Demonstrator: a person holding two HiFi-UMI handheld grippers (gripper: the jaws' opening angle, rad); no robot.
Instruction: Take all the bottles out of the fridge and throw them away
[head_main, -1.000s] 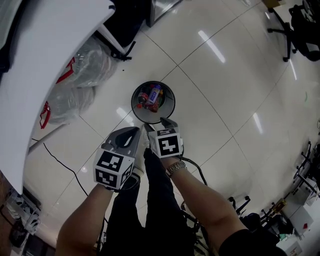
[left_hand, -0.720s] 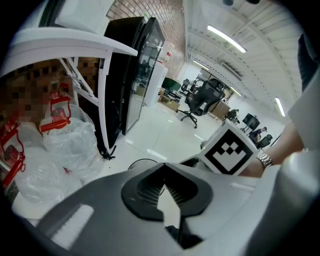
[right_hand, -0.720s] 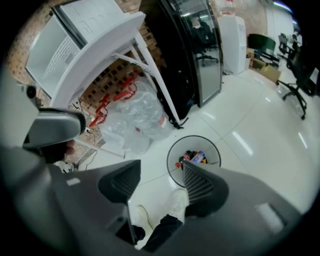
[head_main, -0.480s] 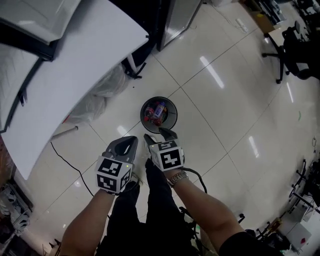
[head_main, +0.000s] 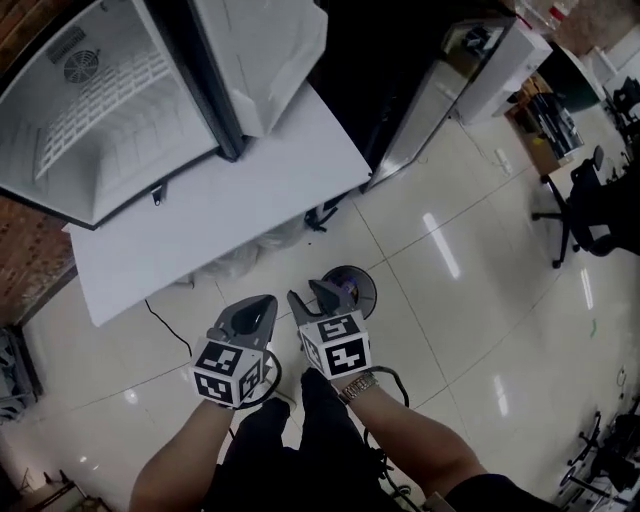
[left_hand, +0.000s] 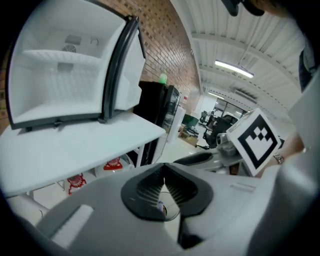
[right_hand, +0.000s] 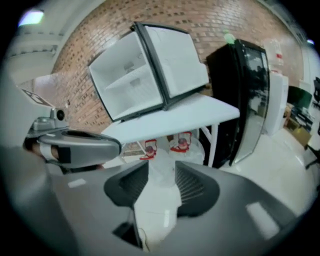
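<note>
A small white fridge (head_main: 120, 110) stands open on a white table (head_main: 240, 200); its shelves (right_hand: 131, 80) look bare, and no bottle shows inside. On the floor, the round bin (head_main: 355, 285) with bottles in it is half hidden behind my right gripper (head_main: 313, 293). That gripper (right_hand: 161, 175) is open with nothing between its jaws, which have just been closing. My left gripper (head_main: 262, 303) hangs beside it, its pads meeting at the tips (left_hand: 164, 172) and holding nothing. Both grippers point toward the fridge (left_hand: 65, 75).
Clear plastic bags with red print (right_hand: 180, 142) lie under the table. A tall black cabinet (right_hand: 240, 95) stands to the right of the table. An office chair (head_main: 590, 200) is at the far right. A black cable (head_main: 165, 315) runs over the tiled floor.
Both grippers have risen from above the bin and now face the open fridge. The head view has swung up, bringing the fridge in; the bin looks smaller and is partly covered.
</note>
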